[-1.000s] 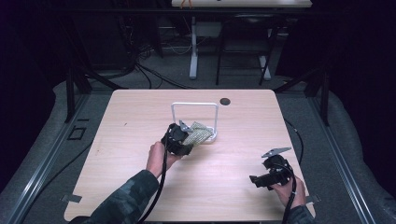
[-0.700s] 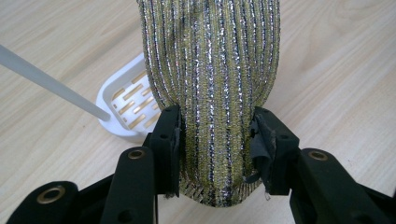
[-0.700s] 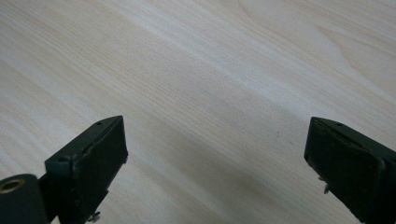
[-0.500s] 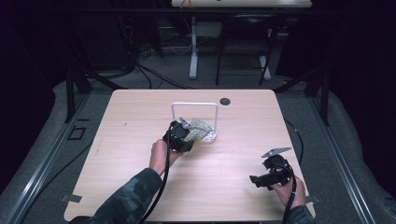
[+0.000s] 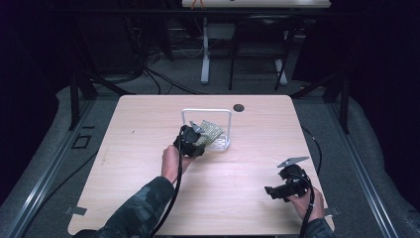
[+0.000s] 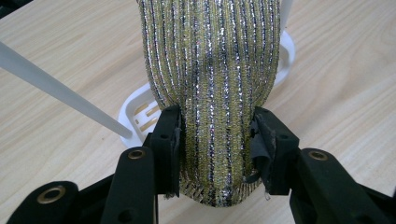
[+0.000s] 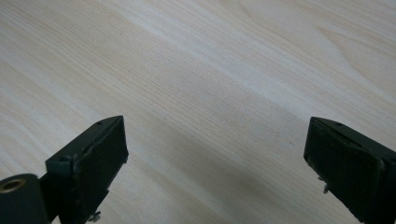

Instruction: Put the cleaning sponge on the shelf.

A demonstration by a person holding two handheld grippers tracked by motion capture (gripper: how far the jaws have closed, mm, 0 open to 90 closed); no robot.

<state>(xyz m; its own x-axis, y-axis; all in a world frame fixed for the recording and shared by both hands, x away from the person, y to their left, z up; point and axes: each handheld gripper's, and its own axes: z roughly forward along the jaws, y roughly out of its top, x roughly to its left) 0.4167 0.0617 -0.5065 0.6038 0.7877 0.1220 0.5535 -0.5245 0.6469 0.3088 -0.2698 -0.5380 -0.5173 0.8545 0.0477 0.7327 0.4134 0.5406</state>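
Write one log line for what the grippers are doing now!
left gripper: shut on glittery cloth | white rack: beside cloth | right gripper: open over table

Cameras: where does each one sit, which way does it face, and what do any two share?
High view: above the person's side, looking forward and down on the table; both forearms, left tool and right tool show.
Left gripper view: on the left tool, looking along its jaws, shut on the cloth, rack behind.
Right gripper view: on the right tool, jaws open over bare wood.
Shared: high and left views both show cloth and rack.
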